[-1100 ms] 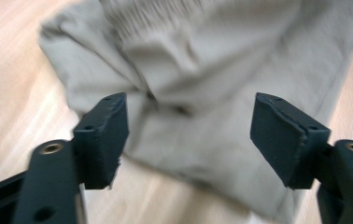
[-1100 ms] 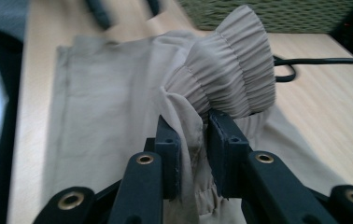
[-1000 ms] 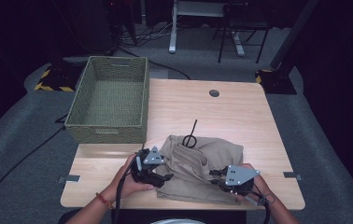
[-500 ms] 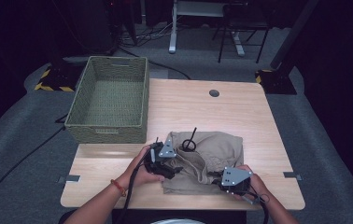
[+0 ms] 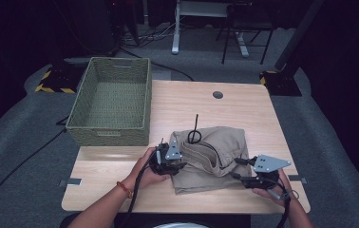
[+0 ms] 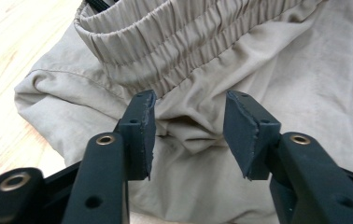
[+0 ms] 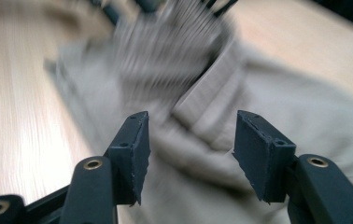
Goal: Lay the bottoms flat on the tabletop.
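Working beside the wicker basket [image 5: 110, 107], we see the khaki trousers [image 5: 215, 154] folded just right of it; left gripper [image 6: 189, 122], closing, straddles a fabric ridge unpinched; right gripper [image 7: 191, 140], opening, holds nothing.

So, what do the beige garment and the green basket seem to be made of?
The garment looks like thin matte woven cloth, maybe cotton: it creases softly and has a gathered elastic waistband. The basket seems woven fibre or wicker, with a visibly plaited texture.
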{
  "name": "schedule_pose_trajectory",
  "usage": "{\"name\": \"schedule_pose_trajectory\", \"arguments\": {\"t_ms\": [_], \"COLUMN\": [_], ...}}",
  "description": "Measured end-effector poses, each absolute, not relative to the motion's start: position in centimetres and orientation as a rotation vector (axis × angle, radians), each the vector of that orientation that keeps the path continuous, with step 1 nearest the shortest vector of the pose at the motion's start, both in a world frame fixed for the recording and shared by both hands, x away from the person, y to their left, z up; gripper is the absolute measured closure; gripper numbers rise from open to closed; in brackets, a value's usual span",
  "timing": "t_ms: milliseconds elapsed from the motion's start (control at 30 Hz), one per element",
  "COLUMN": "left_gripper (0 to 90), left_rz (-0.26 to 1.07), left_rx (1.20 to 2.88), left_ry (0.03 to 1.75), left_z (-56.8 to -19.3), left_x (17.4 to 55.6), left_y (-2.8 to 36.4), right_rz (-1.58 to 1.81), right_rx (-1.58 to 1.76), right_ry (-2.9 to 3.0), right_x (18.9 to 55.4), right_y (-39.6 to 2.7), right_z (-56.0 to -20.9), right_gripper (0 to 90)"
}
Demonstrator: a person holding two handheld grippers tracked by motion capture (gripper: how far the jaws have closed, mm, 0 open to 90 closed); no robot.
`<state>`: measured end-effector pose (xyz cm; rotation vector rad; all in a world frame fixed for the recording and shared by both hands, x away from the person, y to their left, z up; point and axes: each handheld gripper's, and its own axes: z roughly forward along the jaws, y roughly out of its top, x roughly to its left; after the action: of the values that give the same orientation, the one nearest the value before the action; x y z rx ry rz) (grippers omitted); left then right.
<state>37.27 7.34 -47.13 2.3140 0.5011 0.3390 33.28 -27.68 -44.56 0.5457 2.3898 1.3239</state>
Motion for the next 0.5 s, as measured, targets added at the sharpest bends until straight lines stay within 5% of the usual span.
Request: {"name": "schedule_pose_trajectory", "arguments": {"t_ms": [267,500], "left_gripper": [53.2,42.8], "left_rz": [0.323,0.363], "left_rx": [2.33,2.352], "left_ry": [0.473,0.489], "left_z": [-47.2,-47.3], "left_x": [37.1,36.5], "left_y": [7.1,8.2], "right_rz": [1.385,1.289], "right_rx": [0.647,0.689], "right_ry": [2.322,2.536], "right_x": [37.0,40.3], "right_y": [-25.0,-21.3], "right_z": [-40.8,-43.2], "right_gripper": [41.7,44.4]}}
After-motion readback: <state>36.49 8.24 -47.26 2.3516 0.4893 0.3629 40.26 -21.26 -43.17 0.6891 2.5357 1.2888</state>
